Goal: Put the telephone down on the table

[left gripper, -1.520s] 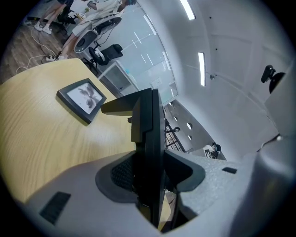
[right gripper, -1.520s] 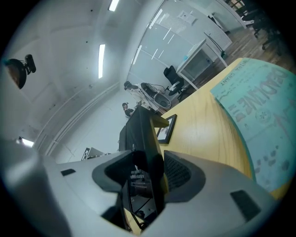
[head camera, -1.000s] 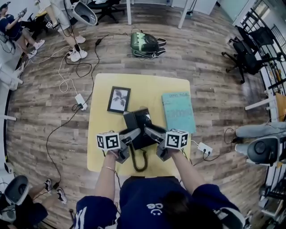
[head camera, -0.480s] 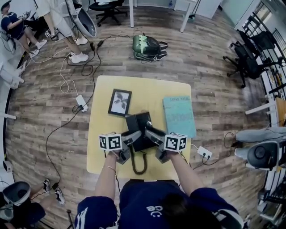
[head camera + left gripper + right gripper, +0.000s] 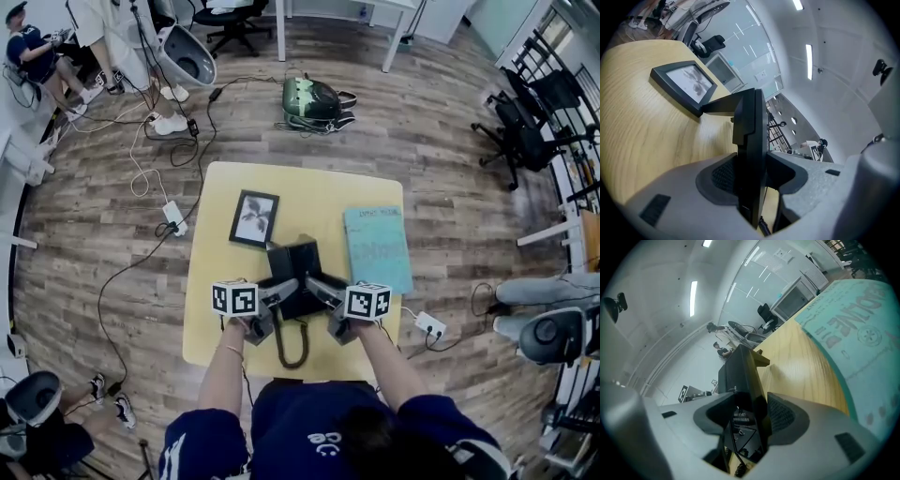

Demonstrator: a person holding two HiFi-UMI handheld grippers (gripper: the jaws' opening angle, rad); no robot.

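A black telephone (image 5: 292,270) is held over the middle of the yellow table (image 5: 214,314), with both grippers on it. My left gripper (image 5: 279,292) is shut on its left edge, and my right gripper (image 5: 315,287) is shut on its right edge. Seen edge-on in the left gripper view, the telephone (image 5: 750,136) sits between the pads of the left gripper (image 5: 752,180). The right gripper view likewise has the telephone (image 5: 740,376) clamped in the right gripper (image 5: 745,420). Its coiled cord (image 5: 292,347) hangs toward the table's near edge. I cannot tell whether the base touches the table.
A black picture frame (image 5: 254,218) lies on the table to the far left of the telephone. A teal book (image 5: 377,248) lies to the right. On the floor are a green backpack (image 5: 314,97), cables, a power strip (image 5: 173,217) and office chairs (image 5: 520,131).
Both grips on the telephone are unchanged. Only the head view has drifted slightly; the telephone keeps its place relative to the frame and book.
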